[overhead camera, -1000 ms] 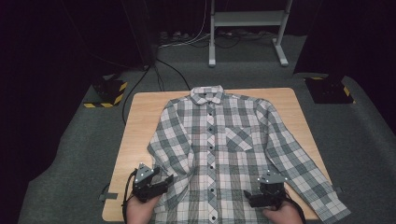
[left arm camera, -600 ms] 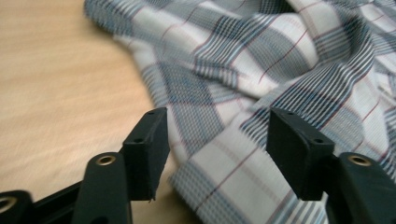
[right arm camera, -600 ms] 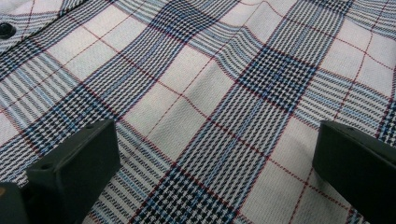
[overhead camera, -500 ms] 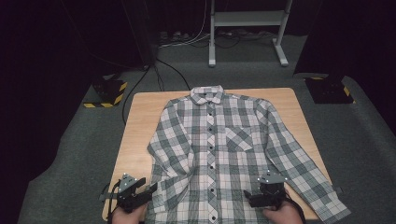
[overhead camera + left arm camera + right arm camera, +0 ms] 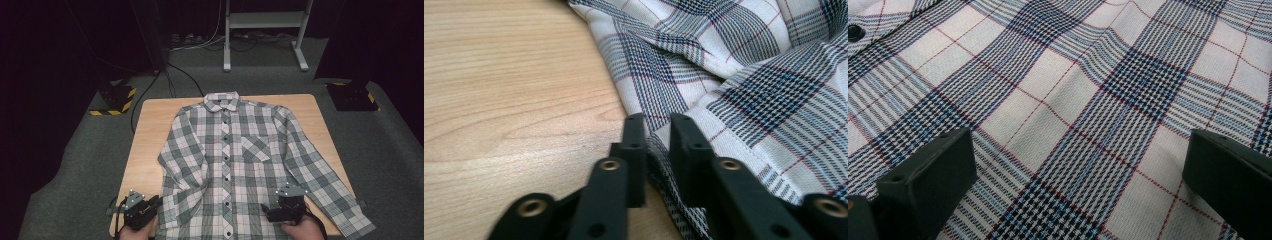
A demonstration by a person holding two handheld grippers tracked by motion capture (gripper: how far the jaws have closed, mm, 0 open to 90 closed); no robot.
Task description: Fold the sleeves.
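A checked button-up shirt [image 5: 240,160] lies flat, front up, on the wooden table [image 5: 150,130], collar at the far side. At its near left hem corner my left gripper [image 5: 157,201] has just been closing its jaws. In the left gripper view the left gripper [image 5: 656,125] is shut on a fold of the shirt's edge [image 5: 659,150]. Over the near right part of the shirt sits my right gripper [image 5: 272,214]. In the right gripper view the right gripper [image 5: 1078,165] is open, its jaws wide apart above flat shirt cloth [image 5: 1068,100].
Bare wood [image 5: 514,90] lies left of the shirt. The shirt's right sleeve cuff [image 5: 360,225] reaches the table's near right corner. Behind the table stand a white frame [image 5: 265,30], cables [image 5: 165,80] on grey carpet, and two yellow-and-black striped blocks [image 5: 117,97] [image 5: 352,95].
My left gripper moved left and down to the shirt's near left hem, and its jaws closed on the cloth there. The right gripper stayed where it was.
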